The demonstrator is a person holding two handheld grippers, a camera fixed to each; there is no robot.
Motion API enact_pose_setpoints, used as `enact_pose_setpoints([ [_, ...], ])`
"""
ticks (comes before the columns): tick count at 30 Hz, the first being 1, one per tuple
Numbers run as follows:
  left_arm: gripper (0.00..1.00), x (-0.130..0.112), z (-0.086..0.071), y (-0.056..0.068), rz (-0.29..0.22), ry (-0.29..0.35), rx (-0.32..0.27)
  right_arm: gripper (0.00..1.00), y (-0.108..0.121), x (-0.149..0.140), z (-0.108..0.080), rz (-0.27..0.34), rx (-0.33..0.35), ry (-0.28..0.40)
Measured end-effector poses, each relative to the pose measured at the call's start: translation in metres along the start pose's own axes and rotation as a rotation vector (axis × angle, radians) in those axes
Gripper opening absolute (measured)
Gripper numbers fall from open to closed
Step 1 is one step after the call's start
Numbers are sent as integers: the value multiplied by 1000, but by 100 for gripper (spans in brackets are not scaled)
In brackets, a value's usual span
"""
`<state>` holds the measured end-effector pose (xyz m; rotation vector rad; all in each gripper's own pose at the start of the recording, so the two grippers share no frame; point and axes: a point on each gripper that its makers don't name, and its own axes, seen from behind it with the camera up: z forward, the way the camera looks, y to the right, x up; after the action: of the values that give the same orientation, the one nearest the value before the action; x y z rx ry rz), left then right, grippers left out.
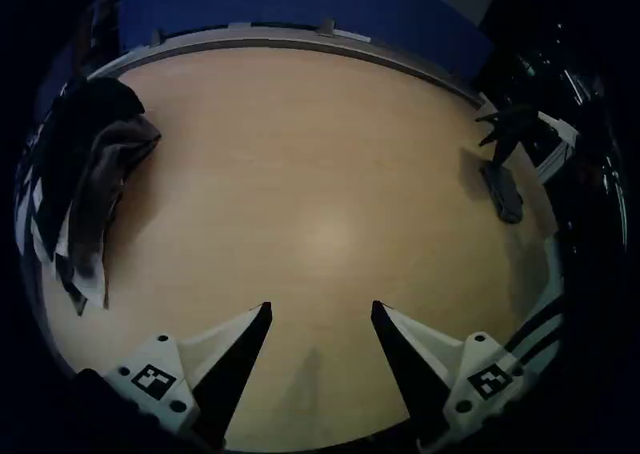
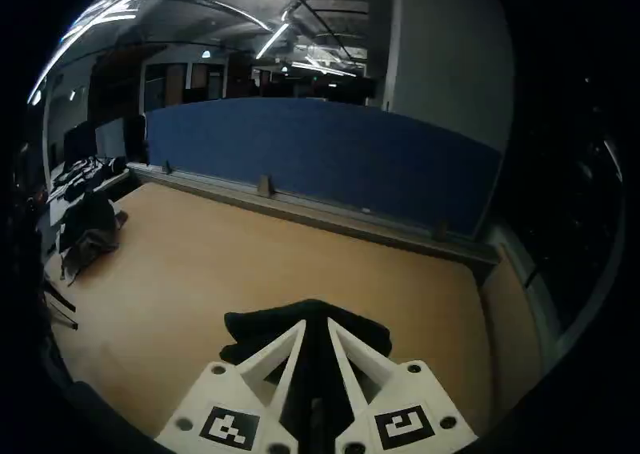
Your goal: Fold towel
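White, marker-tagged fingers of the right hand-held gripper [image 2: 316, 322] sit closest, drawn almost together with a dark, limp fabric towel [image 2: 248, 330] bunched around their tips. The 2 fingers look clamped on a fold of it, low over the pale wooden tabletop [image 2: 184, 278], probably so the cloth can be dragged or lifted out flat. The left hand-held gripper [image 1: 320, 306] hangs with its fingers wide apart over bare tabletop, holding nothing, seemingly ready to take a second corner. A heap of dark and grey cloths [image 1: 88, 174] lies at the far left edge, well apart from the working area, likely waiting its turn. A blue fabric partition [image 2: 320, 158] backs the tabletop.
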<state>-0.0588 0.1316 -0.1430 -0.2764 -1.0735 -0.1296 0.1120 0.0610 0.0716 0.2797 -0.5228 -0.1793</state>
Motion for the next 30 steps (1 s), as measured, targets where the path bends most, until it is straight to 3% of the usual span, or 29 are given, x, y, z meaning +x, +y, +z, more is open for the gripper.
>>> enact_pose_setpoints([
  [9, 92, 1, 3, -1, -3, -2, 13, 3, 28, -1, 15, 1, -28, -11],
  [18, 92, 1, 4, 1, -1, -6, 24, 3, 39, -9, 30, 10, -27, -22],
  [24, 92, 2, 6, 6, 5, -8, 25, 4, 43, -44, 20, 34, -42, -66],
  [30, 92, -1, 10, 11, 14, -16, 19, 3, 55, -98, -7, 114, -86, -121],
])
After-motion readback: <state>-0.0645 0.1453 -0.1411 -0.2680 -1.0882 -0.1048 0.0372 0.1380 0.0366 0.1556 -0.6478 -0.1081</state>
